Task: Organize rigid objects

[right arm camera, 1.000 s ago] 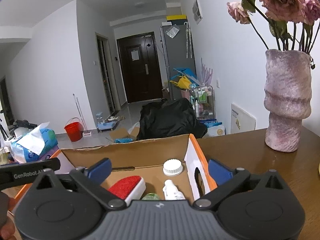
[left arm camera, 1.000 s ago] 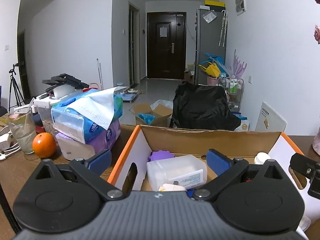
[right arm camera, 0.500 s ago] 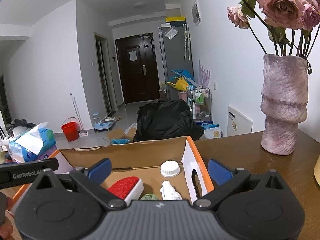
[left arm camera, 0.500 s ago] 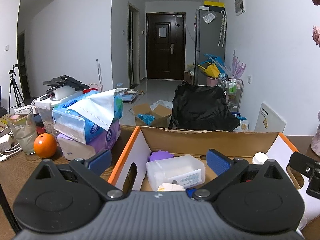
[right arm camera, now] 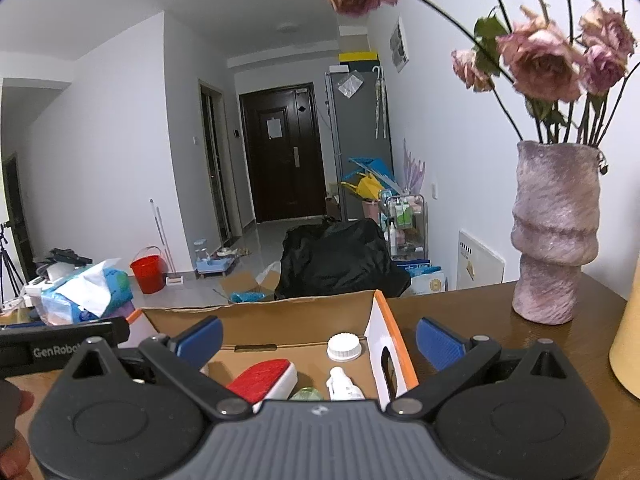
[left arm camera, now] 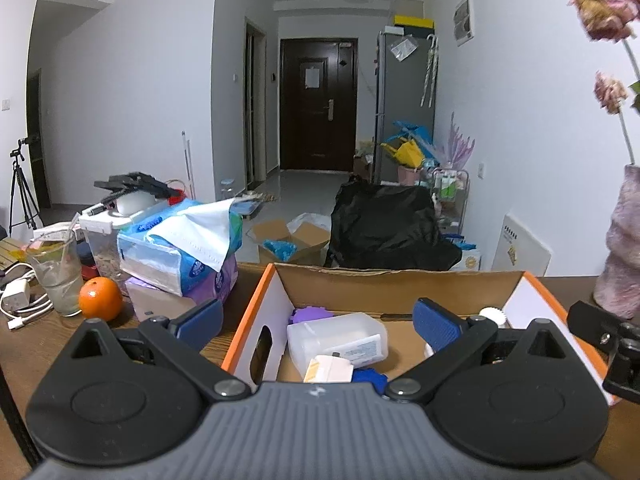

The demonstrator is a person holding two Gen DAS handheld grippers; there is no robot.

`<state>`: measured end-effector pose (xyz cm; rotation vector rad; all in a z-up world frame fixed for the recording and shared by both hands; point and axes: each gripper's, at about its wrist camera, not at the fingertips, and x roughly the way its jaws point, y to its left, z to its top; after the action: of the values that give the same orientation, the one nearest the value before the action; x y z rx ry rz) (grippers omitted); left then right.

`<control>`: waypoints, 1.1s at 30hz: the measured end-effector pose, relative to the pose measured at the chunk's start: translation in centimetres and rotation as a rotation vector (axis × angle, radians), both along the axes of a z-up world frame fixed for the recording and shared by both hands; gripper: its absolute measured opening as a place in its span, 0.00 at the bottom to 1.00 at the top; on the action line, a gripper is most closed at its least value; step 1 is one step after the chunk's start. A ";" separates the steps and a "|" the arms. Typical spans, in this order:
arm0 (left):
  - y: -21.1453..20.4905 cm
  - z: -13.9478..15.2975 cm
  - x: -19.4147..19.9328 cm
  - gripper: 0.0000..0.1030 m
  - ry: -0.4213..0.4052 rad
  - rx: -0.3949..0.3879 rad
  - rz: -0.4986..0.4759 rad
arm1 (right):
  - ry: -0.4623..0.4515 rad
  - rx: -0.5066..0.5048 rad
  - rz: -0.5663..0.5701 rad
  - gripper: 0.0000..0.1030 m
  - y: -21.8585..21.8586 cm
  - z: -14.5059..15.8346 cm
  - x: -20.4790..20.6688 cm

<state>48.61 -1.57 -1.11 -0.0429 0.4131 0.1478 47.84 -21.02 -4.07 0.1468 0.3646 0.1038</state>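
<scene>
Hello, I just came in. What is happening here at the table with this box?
A person holds a claw in each hand over an open cardboard box on a wooden table. The left claw and the right claw are both open and empty. Inside the box lie a clear plastic container, a purple lid, a red brush, a white cap and a small white bottle. Nothing is gripped at this moment.
</scene>
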 end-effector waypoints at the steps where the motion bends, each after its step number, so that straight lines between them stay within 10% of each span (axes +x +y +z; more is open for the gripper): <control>1: -0.1 0.2 -0.6 1.00 -0.006 0.002 0.000 | -0.004 0.003 0.002 1.00 -0.1 0.2 -0.5; 33: -0.2 3.7 -22.8 1.00 -0.073 0.017 -0.080 | -0.054 -0.010 -0.014 1.00 -0.4 3.8 -22.4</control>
<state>25.77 -1.80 2.57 -0.0149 0.3404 0.0704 25.48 -21.44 -0.28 0.1363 0.3105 0.0919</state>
